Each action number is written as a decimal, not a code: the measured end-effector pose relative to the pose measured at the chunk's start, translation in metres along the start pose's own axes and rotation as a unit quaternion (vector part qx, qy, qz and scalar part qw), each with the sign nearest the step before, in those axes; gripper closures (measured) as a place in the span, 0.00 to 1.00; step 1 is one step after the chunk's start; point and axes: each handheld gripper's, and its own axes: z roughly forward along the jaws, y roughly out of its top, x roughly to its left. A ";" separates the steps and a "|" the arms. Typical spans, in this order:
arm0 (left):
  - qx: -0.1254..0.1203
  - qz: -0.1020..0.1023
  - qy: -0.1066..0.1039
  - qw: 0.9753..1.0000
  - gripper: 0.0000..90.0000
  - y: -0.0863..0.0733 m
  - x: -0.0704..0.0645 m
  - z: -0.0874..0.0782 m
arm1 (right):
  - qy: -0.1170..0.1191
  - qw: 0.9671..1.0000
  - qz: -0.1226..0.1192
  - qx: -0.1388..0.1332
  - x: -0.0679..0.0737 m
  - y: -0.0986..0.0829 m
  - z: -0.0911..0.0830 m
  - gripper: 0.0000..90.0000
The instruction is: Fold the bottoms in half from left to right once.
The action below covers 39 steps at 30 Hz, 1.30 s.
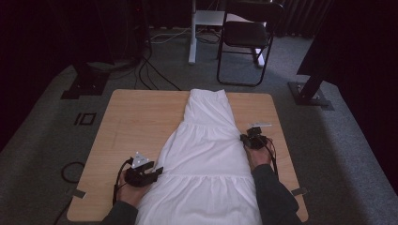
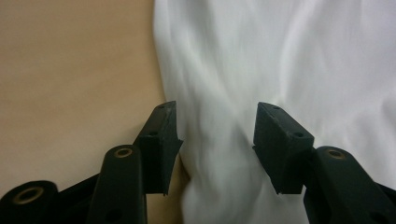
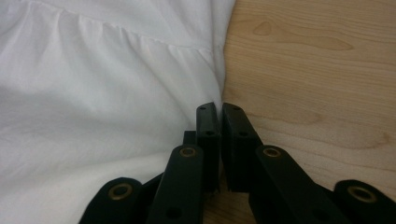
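A white tiered skirt (image 1: 206,140) lies flat down the middle of the wooden table (image 1: 136,117), waistband at the far end. My left gripper (image 1: 157,171) rests at the skirt's left edge; in the left gripper view it (image 2: 217,126) is open, and its jaws straddle the edge of the skirt (image 2: 280,56) without pinching it. My right gripper (image 1: 244,138) sits at the skirt's right edge. In the right gripper view it (image 3: 219,109) is shut, jaws pressed together on the hem edge of the skirt (image 3: 93,84), whose folds converge on the tips.
Bare wood (image 3: 303,70) lies on both sides of the skirt. A small white strip (image 1: 259,124) lies just beyond my right gripper. Past the table stand a black chair (image 1: 246,35), a white desk leg (image 1: 192,42), floor cables (image 1: 150,70) and two black stand bases (image 1: 87,84) (image 1: 309,93).
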 end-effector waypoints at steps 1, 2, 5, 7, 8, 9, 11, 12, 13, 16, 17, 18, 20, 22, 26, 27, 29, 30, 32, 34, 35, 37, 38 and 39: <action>-0.010 0.010 0.001 1.000 0.54 0.013 0.001 -0.001 | 0.000 1.000 -0.001 0.000 0.000 0.000 0.000 0.95; -0.016 0.016 0.002 1.000 0.53 0.022 0.001 0.000 | -0.001 1.000 0.000 0.002 0.000 0.000 0.000 0.95; -0.025 0.036 0.012 0.999 0.51 0.058 0.003 0.014 | -0.005 1.000 0.001 0.001 0.002 0.001 0.001 0.95; -0.022 0.022 0.000 1.000 0.51 0.081 0.008 0.034 | -0.006 1.000 0.004 0.004 0.002 0.002 0.001 0.94; -0.017 0.015 -0.006 1.000 0.51 0.089 0.010 0.045 | -0.006 1.000 0.005 0.005 0.003 0.003 0.002 0.94; -0.011 0.010 -0.005 1.000 0.51 0.095 0.011 0.057 | -0.006 1.000 0.006 0.005 0.003 0.003 0.002 0.94; 0.009 0.013 0.003 1.000 0.51 0.101 0.012 0.081 | -0.006 1.000 0.005 0.004 0.003 0.003 0.003 0.94; 0.021 0.014 0.007 1.000 0.51 0.102 0.012 0.092 | -0.006 1.000 0.006 0.004 0.003 0.003 0.003 0.94; 0.031 0.016 0.013 0.999 0.51 0.101 0.012 0.102 | -0.006 1.000 0.007 0.003 0.003 0.003 0.003 0.94; 0.058 0.013 0.013 0.998 0.61 0.094 0.014 0.121 | -0.006 1.000 0.008 0.001 0.003 0.002 0.003 0.94; 0.071 0.014 0.006 0.997 0.73 0.091 0.014 0.123 | -0.006 1.000 0.009 -0.001 0.003 0.002 0.002 0.94; 0.079 0.017 -0.003 0.997 0.84 0.088 0.015 0.124 | -0.005 1.000 0.009 -0.002 0.003 0.001 0.002 0.94; 0.073 0.022 -0.007 0.997 0.92 0.084 0.014 0.119 | -0.002 1.000 0.010 -0.003 0.004 -0.001 0.001 0.94; 0.072 0.026 -0.007 0.997 0.94 0.078 0.015 0.113 | 0.002 1.000 0.009 -0.002 0.006 -0.004 -0.002 0.94; 0.060 0.021 -0.018 0.998 0.94 0.057 0.013 0.092 | 0.010 1.000 0.006 -0.008 0.018 -0.020 -0.014 0.95; 0.058 0.019 -0.021 0.998 0.93 0.051 0.011 0.085 | 0.013 1.000 0.002 -0.007 0.021 -0.026 -0.019 0.95; 0.058 0.023 -0.023 0.998 0.93 0.038 0.007 0.071 | 0.024 1.000 -0.006 -0.004 0.028 -0.037 -0.030 0.95; 0.055 0.021 -0.025 0.998 0.93 0.031 0.005 0.064 | 0.031 0.999 -0.006 -0.003 0.030 -0.044 -0.036 0.94; 0.052 0.018 -0.032 0.998 0.93 0.018 0.000 0.050 | 0.039 0.999 -0.017 0.000 0.037 -0.057 -0.048 0.95; 0.049 0.027 -0.033 0.998 0.93 0.007 -0.006 0.038 | 0.045 0.999 -0.025 0.005 0.043 -0.070 -0.061 0.95; 0.050 0.029 -0.034 0.998 0.93 0.003 -0.009 0.034 | 0.050 0.998 -0.029 0.008 0.045 -0.075 -0.066 0.95; 0.052 0.041 -0.031 0.997 0.91 0.000 -0.012 0.030 | 0.058 0.998 -0.033 0.014 0.048 -0.082 -0.075 0.94; 0.052 0.043 -0.029 0.997 0.90 -0.001 -0.012 0.030 | 0.061 0.998 -0.032 0.010 0.048 -0.083 -0.078 0.92; 0.050 0.039 -0.030 0.998 0.90 0.000 -0.012 0.030 | 0.065 0.997 -0.032 -0.002 0.047 -0.081 -0.081 0.90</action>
